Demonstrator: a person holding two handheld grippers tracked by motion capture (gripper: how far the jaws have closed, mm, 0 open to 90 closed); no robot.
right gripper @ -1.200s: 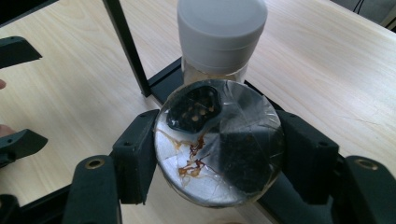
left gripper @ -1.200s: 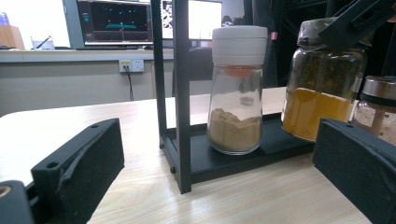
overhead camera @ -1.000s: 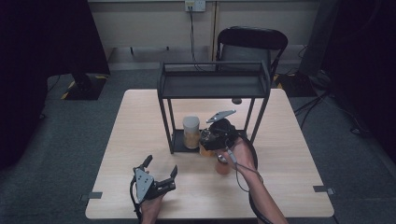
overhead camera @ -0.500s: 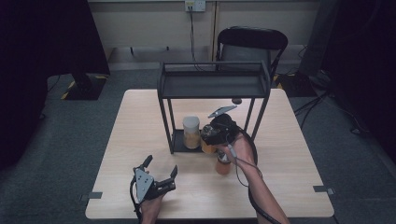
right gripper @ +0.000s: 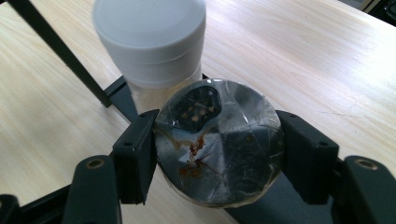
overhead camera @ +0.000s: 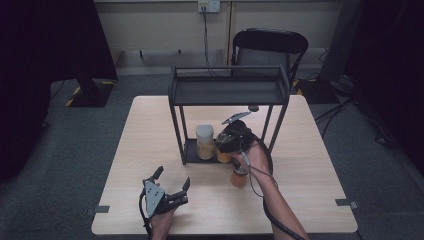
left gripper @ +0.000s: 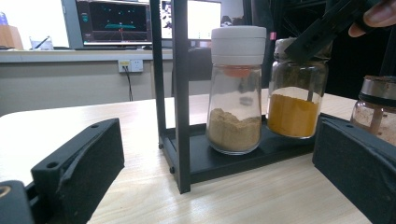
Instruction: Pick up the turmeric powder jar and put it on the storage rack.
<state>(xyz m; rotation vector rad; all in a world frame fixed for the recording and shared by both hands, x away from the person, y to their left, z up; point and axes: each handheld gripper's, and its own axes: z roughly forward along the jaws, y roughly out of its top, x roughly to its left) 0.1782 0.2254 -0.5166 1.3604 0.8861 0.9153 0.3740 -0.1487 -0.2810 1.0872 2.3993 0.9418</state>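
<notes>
So from up high you get the layout: a black rack [overhead camera: 229,92] stands mid-bench [overhead camera: 150,130], with a white-capped jar [overhead camera: 205,141] on its bottom tray. The right tool [overhead camera: 226,145] is reaching in just beside that jar, and its body covers the jar it's working on, so from up there all you catch is a sliver of orange under it. A third jar [overhead camera: 239,176], reddish stuff inside, sits on the bench just in front of the rack, right by the person's right hand.

The right tool's own camera fills in what the high view hides: both pads are pressed against a shiny round lid [right gripper: 219,142] from either side, so it's pinching that jar at the cap, with the white-capped jar [right gripper: 149,39] touching or nearly touching behind it. You can't see the contents from there though.

That's where the left tool's camera helps. It sits low on the bench in front of the rack and looks level at it: pale brown powder in the white-capped jar [left gripper: 236,88], bright yellow-orange powder in the gripped jar [left gripper: 295,93], which stands on the rack's tray [left gripper: 224,161] with the other tool's black pad at its top. The reddish jar [left gripper: 377,109] peeks in beside it.

Left tool [overhead camera: 172,179] itself: spread wide, nothing between the pads, resting in front of the rack.
</notes>
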